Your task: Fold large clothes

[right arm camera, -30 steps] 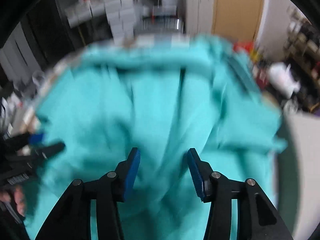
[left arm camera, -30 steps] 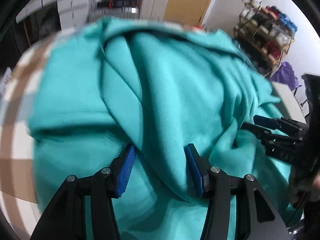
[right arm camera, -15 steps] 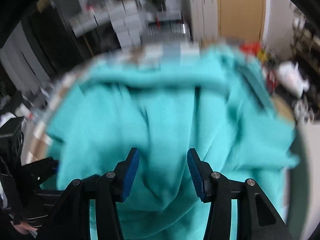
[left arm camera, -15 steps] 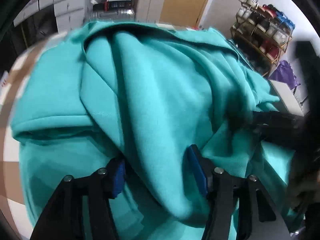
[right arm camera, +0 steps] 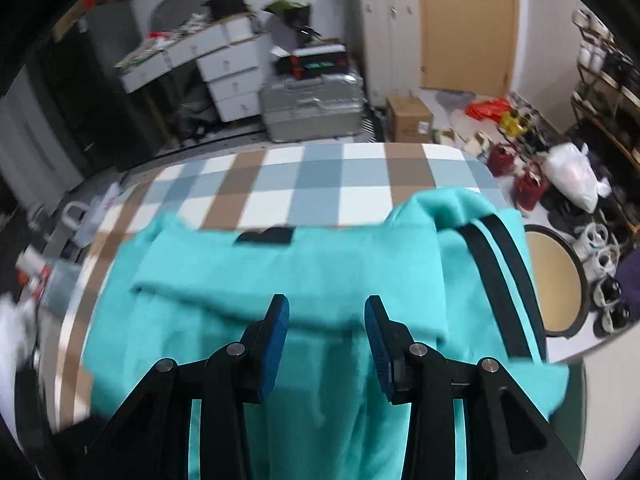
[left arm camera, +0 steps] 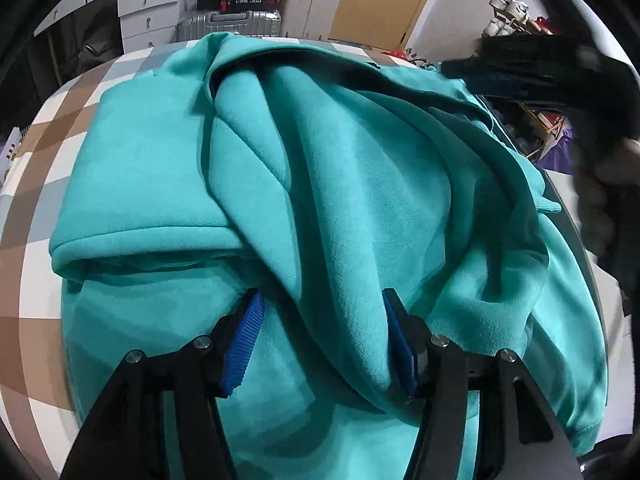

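1. Left wrist view: the left gripper [left arm camera: 320,336] stands with its blue pads spread apart, and a thick fold of the teal garment [left arm camera: 340,184] runs down between them. The fold lies against the right-hand pad and is clear of the left-hand one, so the tool is released, not pinching.
2. The garment is bunched in deep ridges and covers most of the checked tablecloth [left arm camera: 44,148], whose brown, white and grey squares show only along the left edge.
3. At the right edge of that view a dark blurred shape, the right gripper [left arm camera: 532,72], hangs above the cloth; its state cannot be told there.
4. Right wrist view: the right gripper [right arm camera: 326,330] is spread wide with nothing between its pads, above the garment [right arm camera: 304,264].
5. From this side the garment lies on the near half of the tablecloth [right arm camera: 320,184], and black stripes [right arm camera: 500,276] run down its right part.
6. Beyond the far edge sit a silver suitcase [right arm camera: 312,108], white drawers [right arm camera: 228,76] and a cardboard box [right arm camera: 408,118].
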A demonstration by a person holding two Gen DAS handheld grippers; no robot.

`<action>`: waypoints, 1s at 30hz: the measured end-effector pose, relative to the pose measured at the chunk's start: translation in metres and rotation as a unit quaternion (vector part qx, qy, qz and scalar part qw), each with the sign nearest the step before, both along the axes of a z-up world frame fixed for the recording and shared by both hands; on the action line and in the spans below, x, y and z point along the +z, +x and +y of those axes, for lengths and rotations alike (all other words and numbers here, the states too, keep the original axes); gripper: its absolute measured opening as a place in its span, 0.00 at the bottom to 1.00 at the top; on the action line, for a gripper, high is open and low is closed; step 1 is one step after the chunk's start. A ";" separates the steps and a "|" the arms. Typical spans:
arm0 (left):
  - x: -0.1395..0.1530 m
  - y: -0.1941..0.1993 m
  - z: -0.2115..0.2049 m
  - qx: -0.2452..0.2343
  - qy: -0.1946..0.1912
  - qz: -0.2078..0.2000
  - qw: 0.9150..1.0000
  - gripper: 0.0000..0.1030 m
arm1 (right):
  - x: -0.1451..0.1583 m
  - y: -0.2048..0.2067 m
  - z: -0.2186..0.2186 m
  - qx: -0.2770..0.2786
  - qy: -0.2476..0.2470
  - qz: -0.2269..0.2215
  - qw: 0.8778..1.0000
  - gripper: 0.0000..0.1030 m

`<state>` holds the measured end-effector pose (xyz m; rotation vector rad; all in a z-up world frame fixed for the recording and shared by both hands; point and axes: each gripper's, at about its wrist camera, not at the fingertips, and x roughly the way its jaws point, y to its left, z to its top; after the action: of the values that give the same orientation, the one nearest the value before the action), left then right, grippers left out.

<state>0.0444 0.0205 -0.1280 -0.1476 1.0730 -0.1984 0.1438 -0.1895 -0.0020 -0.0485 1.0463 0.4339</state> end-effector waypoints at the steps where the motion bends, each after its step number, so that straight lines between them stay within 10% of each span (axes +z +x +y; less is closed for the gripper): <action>1: -0.002 0.000 0.001 0.002 -0.002 0.000 1.000 0.54 | -0.010 0.011 0.007 -0.009 -0.022 0.010 1.000 0.37; 5: -0.003 -0.004 0.004 -0.003 0.008 -0.002 1.000 0.56 | -0.066 0.024 0.019 -0.014 -0.087 0.051 0.995 0.35; 12: -0.005 -0.003 0.009 -0.015 0.004 0.000 1.000 0.57 | -0.051 -0.010 0.032 0.039 -0.165 0.016 0.985 0.32; 17: -0.001 -0.006 0.020 -0.002 -0.033 0.014 0.999 0.57 | -0.008 0.021 0.035 0.017 0.011 0.059 0.998 0.36; 22: -0.003 -0.011 0.032 0.004 -0.065 0.012 0.998 0.57 | -0.032 0.030 0.078 0.038 0.106 0.153 0.982 0.37; 26: -0.002 -0.014 0.037 0.000 -0.068 0.015 0.998 0.57 | -0.059 -0.003 0.122 0.111 -0.049 0.103 0.987 0.37; 30: -0.003 -0.017 0.042 -0.002 -0.068 0.018 0.997 0.57 | -0.041 -0.008 0.125 0.121 -0.080 0.108 0.984 0.26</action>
<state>0.0277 0.0625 -0.1307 -0.2728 1.0963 -0.2738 0.1357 -0.0640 -0.0426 -0.2804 1.2936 0.5831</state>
